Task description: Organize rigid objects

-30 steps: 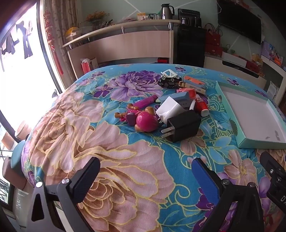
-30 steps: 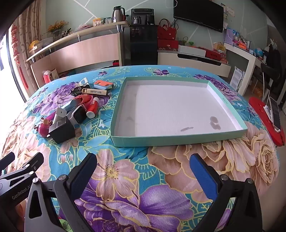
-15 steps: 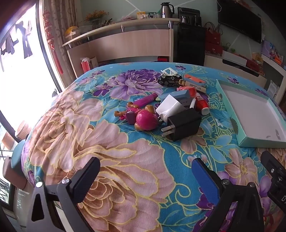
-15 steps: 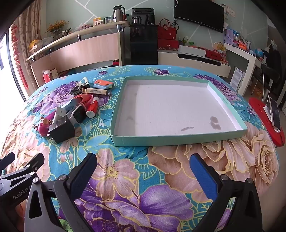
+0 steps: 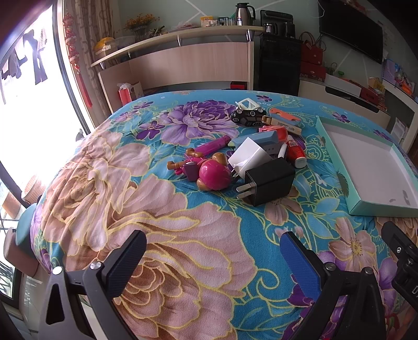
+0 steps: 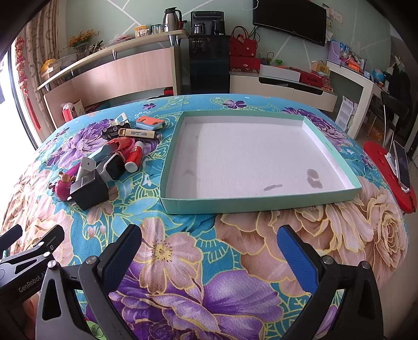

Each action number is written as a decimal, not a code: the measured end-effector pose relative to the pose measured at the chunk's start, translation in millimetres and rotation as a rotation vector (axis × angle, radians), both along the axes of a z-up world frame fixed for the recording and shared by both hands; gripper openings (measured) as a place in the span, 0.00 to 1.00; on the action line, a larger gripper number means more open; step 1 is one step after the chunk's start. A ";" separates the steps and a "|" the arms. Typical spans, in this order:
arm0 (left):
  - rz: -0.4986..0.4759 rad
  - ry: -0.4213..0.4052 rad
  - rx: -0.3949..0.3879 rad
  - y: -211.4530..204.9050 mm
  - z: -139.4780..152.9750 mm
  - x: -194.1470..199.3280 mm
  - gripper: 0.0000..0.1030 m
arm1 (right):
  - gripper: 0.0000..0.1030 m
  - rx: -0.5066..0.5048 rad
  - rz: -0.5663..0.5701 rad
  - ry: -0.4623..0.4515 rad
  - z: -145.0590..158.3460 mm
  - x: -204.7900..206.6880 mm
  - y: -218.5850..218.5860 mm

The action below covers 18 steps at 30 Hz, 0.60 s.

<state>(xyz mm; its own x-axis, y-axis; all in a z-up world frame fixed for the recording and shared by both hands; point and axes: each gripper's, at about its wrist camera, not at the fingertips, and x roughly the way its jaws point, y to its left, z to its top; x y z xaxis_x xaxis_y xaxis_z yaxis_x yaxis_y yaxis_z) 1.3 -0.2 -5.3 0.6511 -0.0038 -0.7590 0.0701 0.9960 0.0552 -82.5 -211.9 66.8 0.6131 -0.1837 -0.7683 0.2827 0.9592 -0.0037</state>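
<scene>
Bright daylight pours through the window at far left, and a floral blanket (image 5: 162, 235) in turquoise, pink and purple covers the round table. Both grippers sit at the near edge, low over the cloth. The left gripper (image 5: 213, 248) has its fingers spread wide apart with nothing between them, only pink petals beneath. The right gripper (image 6: 209, 243) is the same: fingers wide apart, holding nothing, poised over a purple bloom.

Now the clutter. It is heaped on the left half of the table. Nearest sits a black charger (image 5: 269, 181), prongs pointing left, and touching it from behind is a white charger (image 5: 249, 157). Just left of those lies a pink toy figure (image 5: 209, 174) on its side, with a magenta marker (image 5: 213, 145) beyond it. A grey-blue box (image 5: 263, 140) rests behind the white charger, and a red glue bottle (image 5: 295, 154) lies to the right of it, cap toward the near side. Farther back there is a black toy car (image 5: 247, 115), a gold lighter (image 6: 137, 132) and an orange-and-blue flat piece (image 6: 150, 123).

To the right of the pile, close beside it, sits a shallow teal tray (image 6: 261, 202) with a white floor showing a few dark smudges. Nothing lies inside it.

Behind, a wooden shelf counter (image 6: 117, 70) runs along the far wall, and a television (image 6: 290, 21) hangs at upper right.
</scene>
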 end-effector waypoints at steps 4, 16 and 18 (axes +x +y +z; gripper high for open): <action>0.002 0.007 -0.001 0.8 -1.6 -0.1 1.00 | 1.00 0.000 0.000 0.001 0.1 -0.1 -0.2; 0.004 0.017 -0.005 1.8 -1.2 1.7 1.00 | 1.00 0.000 0.001 0.002 -0.1 0.1 -0.5; 0.005 0.019 -0.005 1.8 -1.4 2.2 1.00 | 1.00 0.000 0.000 0.001 -0.2 -0.4 -0.4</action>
